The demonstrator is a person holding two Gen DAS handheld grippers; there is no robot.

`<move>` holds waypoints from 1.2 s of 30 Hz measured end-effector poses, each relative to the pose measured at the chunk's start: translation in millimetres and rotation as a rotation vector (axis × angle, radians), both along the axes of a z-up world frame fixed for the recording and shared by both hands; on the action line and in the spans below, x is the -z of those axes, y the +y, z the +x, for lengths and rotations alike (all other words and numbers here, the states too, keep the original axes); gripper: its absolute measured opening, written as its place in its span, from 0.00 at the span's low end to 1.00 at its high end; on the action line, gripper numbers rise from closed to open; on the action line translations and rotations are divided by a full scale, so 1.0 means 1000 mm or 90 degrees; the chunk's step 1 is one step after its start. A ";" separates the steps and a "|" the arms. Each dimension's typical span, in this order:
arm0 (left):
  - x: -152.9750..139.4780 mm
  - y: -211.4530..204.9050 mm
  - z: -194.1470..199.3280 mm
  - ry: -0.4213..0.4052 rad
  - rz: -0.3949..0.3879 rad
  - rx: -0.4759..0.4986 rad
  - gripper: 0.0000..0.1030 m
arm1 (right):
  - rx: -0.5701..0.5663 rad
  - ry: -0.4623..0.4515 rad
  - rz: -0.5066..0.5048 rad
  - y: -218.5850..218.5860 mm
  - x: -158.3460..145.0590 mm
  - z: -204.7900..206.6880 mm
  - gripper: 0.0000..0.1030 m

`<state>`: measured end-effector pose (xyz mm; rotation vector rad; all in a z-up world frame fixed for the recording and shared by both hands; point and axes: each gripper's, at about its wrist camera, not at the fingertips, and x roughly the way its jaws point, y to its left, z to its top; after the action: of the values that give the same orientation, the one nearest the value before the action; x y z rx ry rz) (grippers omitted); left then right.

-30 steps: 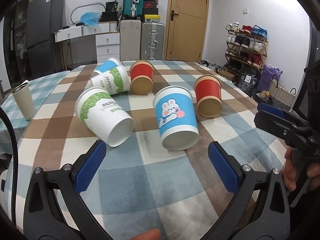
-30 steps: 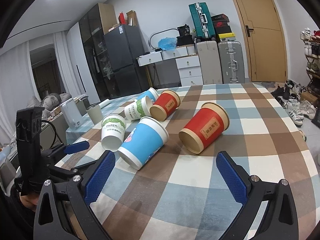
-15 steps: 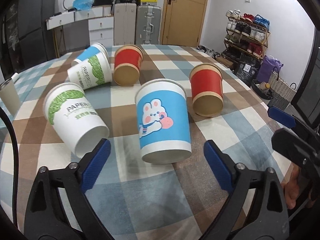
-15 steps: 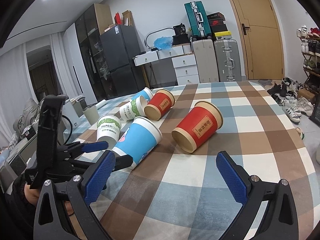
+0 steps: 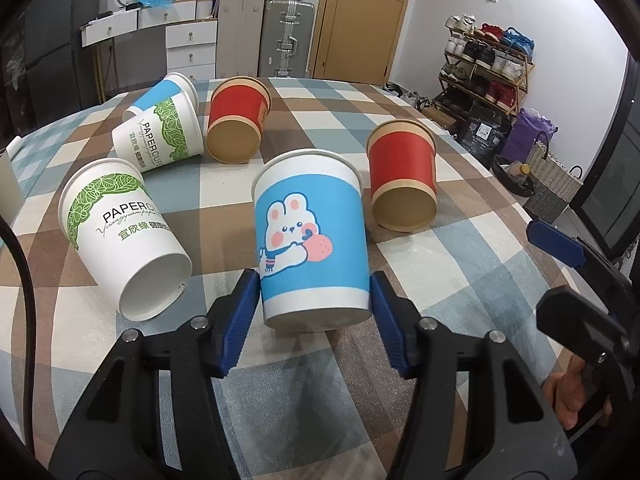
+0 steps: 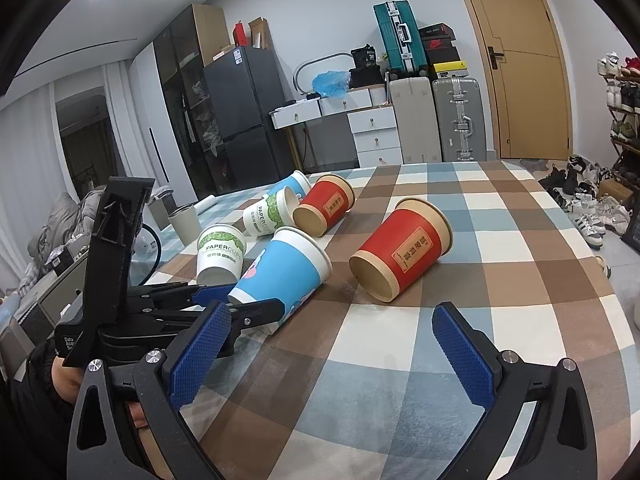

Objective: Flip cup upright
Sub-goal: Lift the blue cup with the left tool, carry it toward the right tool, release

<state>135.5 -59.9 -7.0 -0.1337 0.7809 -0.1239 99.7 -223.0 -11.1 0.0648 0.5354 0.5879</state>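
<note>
A blue cup with a rabbit picture [image 5: 312,236] lies on its side on the checked tablecloth [image 5: 280,392], base toward me. My left gripper [image 5: 315,312] has its blue pads on both sides of the cup's base end, touching it. The same cup [image 6: 282,276] shows in the right wrist view with the left gripper [image 6: 240,304] closed around its base. My right gripper [image 6: 328,356] is open and empty above the cloth, in front of a red cup [image 6: 400,256] lying on its side.
Several more cups lie on their sides: two white ones with green leaves [image 5: 124,232] [image 5: 160,140], a blue one behind [image 5: 168,92], a red one [image 5: 238,124] and another red one [image 5: 402,184]. A grey tumbler [image 6: 185,224] stands at the table's left edge.
My left gripper moved forward to the blue rabbit cup and its fingers closed in on the base end. My right gripper stayed nearly still and open.
</note>
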 end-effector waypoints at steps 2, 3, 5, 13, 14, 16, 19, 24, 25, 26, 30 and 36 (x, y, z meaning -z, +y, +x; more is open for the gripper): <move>-0.001 0.001 -0.002 -0.003 -0.003 -0.004 0.52 | -0.002 -0.001 0.000 0.001 0.000 -0.001 1.00; -0.002 0.002 -0.004 -0.007 -0.005 -0.006 0.52 | -0.003 -0.001 -0.001 0.002 0.000 -0.001 1.00; -0.003 0.003 -0.007 -0.014 -0.006 -0.010 0.52 | -0.005 -0.001 -0.003 0.003 0.001 -0.001 1.00; -0.007 0.009 -0.027 -0.037 0.001 -0.025 0.52 | -0.018 -0.005 -0.001 0.007 0.002 -0.001 1.00; -0.007 0.010 -0.030 -0.040 0.002 -0.027 0.52 | -0.020 -0.005 0.000 0.007 0.002 -0.001 1.00; -0.009 0.012 -0.035 -0.045 0.000 -0.029 0.52 | -0.021 -0.004 0.001 0.008 0.003 -0.001 1.00; -0.012 0.013 -0.044 -0.054 0.006 -0.033 0.52 | -0.026 -0.002 0.004 0.009 0.003 -0.001 1.00; -0.015 0.018 -0.060 -0.066 0.006 -0.039 0.52 | -0.034 0.001 0.009 0.012 0.004 -0.001 1.00; -0.016 0.019 -0.064 -0.068 0.004 -0.042 0.52 | -0.037 0.002 0.010 0.013 0.004 -0.002 1.00; -0.016 0.021 -0.067 -0.069 0.002 -0.044 0.52 | -0.039 0.004 0.010 0.014 0.005 -0.002 1.00; -0.016 0.024 -0.081 -0.073 -0.005 -0.051 0.52 | -0.047 0.008 0.007 0.020 0.007 -0.003 1.00; -0.015 0.030 -0.101 -0.075 -0.019 -0.064 0.52 | -0.057 0.007 -0.003 0.026 0.009 -0.007 1.00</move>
<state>34.8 -30.1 7.5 -0.1915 0.6544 -0.0480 93.0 -196.6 -20.4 0.0407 0.5528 0.6740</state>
